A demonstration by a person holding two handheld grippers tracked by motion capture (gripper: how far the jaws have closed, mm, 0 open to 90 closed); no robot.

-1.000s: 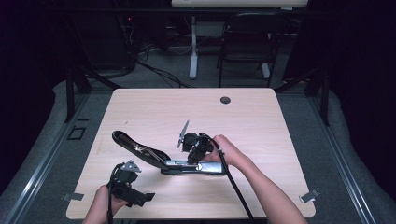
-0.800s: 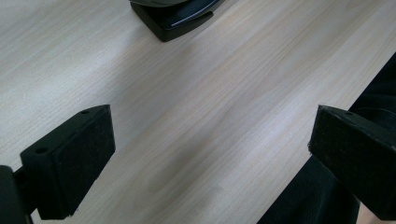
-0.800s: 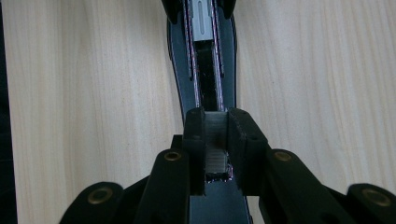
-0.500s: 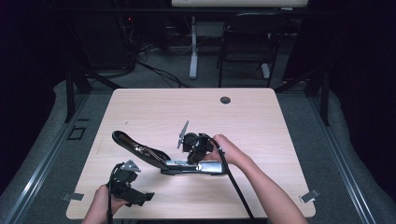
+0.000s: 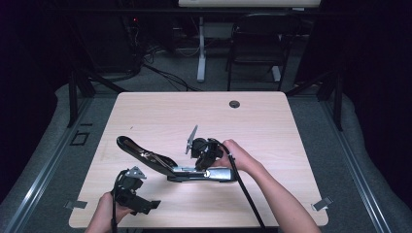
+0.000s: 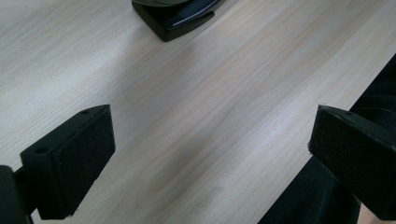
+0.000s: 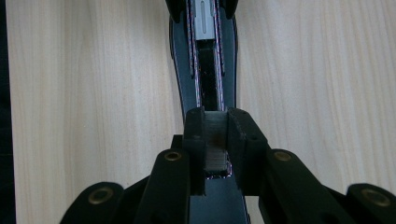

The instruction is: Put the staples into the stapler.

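A long black stapler [image 5: 194, 174] lies open on the front middle of the wooden table [image 5: 252, 121], its top arm [image 5: 141, 153] swung up and back toward the left. My right gripper [image 5: 201, 150] points down onto it. In the right gripper view, that gripper [image 7: 215, 135] is shut on the grey metal staple channel [image 7: 205, 28] inside the stapler's body. My left gripper [image 5: 133, 194] rests near the front left edge, apart from the stapler. It [image 6: 210, 140] stands wide open over bare wood, with one black end of the stapler [image 6: 175, 14] ahead of it.
A round cable hole [image 5: 234, 104] sits near the table's far edge. The right gripper's cable [image 5: 245, 194] trails back along the forearm to the front edge. A chair [image 5: 257, 43] and desk legs stand beyond the table. Dark cloth [image 6: 322, 186] lies past the table's edge in the left gripper view.
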